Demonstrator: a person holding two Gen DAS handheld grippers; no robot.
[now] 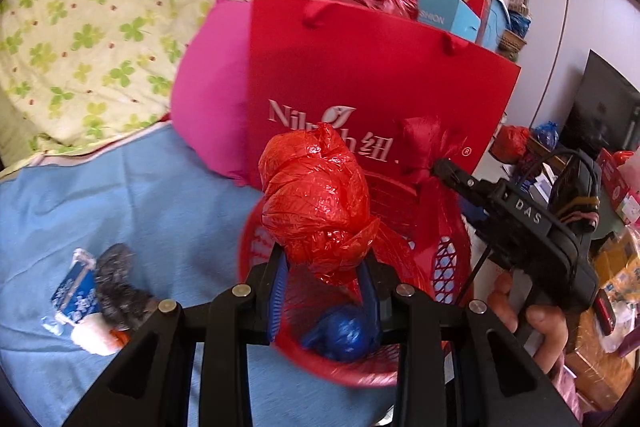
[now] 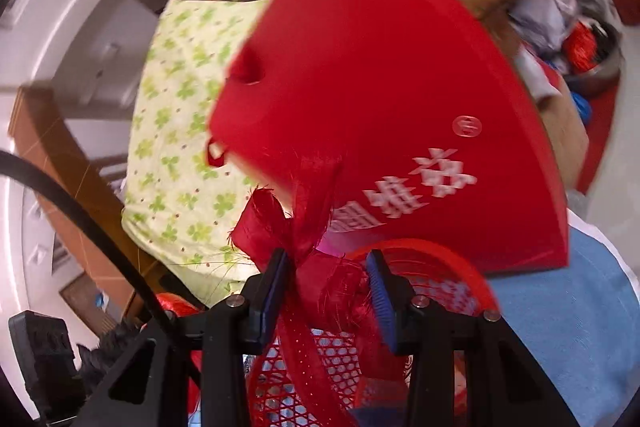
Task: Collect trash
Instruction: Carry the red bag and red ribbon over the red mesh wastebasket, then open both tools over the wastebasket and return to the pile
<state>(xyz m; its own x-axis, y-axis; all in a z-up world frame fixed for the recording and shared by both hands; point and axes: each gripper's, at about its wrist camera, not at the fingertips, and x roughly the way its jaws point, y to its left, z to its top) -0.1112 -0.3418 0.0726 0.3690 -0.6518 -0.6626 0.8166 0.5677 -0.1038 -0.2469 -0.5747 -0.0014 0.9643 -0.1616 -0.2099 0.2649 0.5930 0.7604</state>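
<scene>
- Holding a knotted red plastic bag (image 1: 320, 203) by its lower bunch, the left gripper (image 1: 325, 291) has both blue pads pressed into the plastic, directly above the red mesh basket (image 1: 444, 267).
- A blue wad (image 1: 340, 335) already lies inside that basket.
- Over at the basket's far side, the right gripper (image 2: 330, 297) is closed on a red ribbon bow (image 2: 280, 227) tied there.
- Slippery film could slide out early and land on the blue sheet (image 1: 140, 207).
- Pulling the bow might tip the light basket, spilling its contents.
- More trash, a blue-white wrapper (image 1: 76, 291) and a grey wad (image 1: 116, 283), waits on the sheet to the left, near the basket.
</scene>
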